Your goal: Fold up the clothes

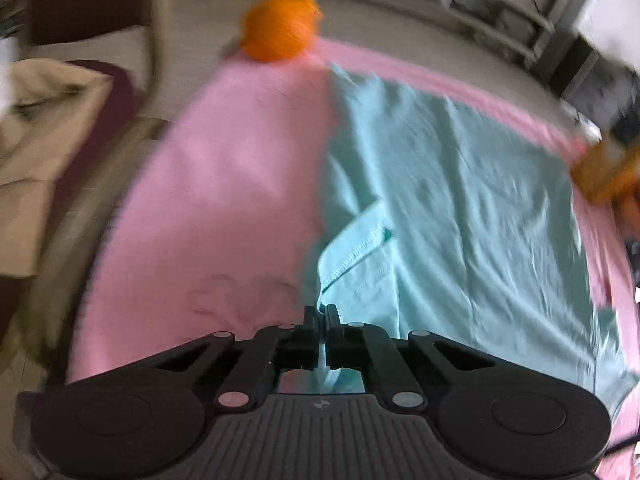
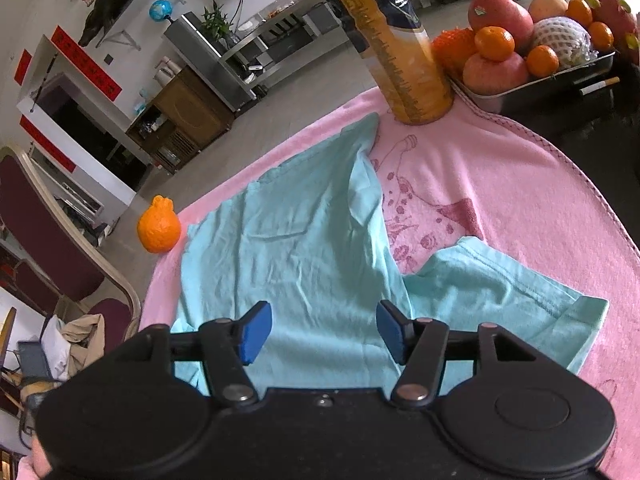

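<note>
A light turquoise T-shirt lies spread on a pink towel. My left gripper is shut on a pinched fold of the shirt's near edge, and a hemmed sleeve flap rises just beyond its tips. The left wrist view is blurred by motion. In the right wrist view the same T-shirt lies rumpled, with one sleeve spread to the right over the pink towel. My right gripper hovers over the shirt's near part, open, its blue pads wide apart with nothing between them.
A bumpy orange fruit sits at the towel's far left corner, also seen as the orange fruit. A tall orange juice bottle stands at the towel's far edge. A metal tray of fruit sits right of it. A chair with beige cloth stands left.
</note>
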Action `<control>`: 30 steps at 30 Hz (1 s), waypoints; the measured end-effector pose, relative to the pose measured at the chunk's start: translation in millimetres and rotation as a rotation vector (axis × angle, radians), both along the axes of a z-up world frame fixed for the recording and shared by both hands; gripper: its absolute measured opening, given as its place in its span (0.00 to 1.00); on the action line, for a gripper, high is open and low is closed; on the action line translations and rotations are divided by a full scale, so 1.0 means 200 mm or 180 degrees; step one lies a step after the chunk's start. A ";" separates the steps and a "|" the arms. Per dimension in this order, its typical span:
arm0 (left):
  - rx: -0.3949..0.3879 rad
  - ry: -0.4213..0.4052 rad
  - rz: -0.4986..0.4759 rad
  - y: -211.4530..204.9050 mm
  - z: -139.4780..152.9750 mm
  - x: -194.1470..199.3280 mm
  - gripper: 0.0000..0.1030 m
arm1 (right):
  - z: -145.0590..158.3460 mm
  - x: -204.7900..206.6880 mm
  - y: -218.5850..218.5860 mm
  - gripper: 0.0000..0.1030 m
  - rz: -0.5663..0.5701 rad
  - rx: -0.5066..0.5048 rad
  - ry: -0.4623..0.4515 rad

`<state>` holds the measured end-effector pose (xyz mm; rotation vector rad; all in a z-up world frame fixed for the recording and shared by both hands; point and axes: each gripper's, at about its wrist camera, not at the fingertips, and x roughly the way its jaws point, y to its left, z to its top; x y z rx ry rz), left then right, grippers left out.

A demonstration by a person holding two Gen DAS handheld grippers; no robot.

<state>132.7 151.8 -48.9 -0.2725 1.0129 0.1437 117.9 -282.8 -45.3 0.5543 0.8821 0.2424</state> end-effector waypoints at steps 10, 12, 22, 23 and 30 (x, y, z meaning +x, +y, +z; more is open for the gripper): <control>-0.0221 0.0179 0.0230 0.15 -0.09 0.02 0.39 | -0.02 0.00 0.02 0.57 0.0037 0.0034 0.0049; -0.0170 0.0223 0.0219 0.14 -0.10 0.03 0.39 | -0.02 0.00 0.02 0.58 0.0045 0.0035 0.0055; -0.0070 0.0293 0.0293 0.14 -0.20 0.07 0.10 | -0.02 0.01 0.02 0.59 0.0084 -0.0009 0.0065; -0.0067 0.0245 0.0323 0.15 -0.19 0.06 0.01 | -0.02 0.01 0.02 0.59 0.0083 -0.0017 0.0061; 0.0599 -0.0332 0.0895 0.19 0.07 -0.17 0.00 | -0.01 0.00 0.01 0.60 0.0057 0.0010 0.0033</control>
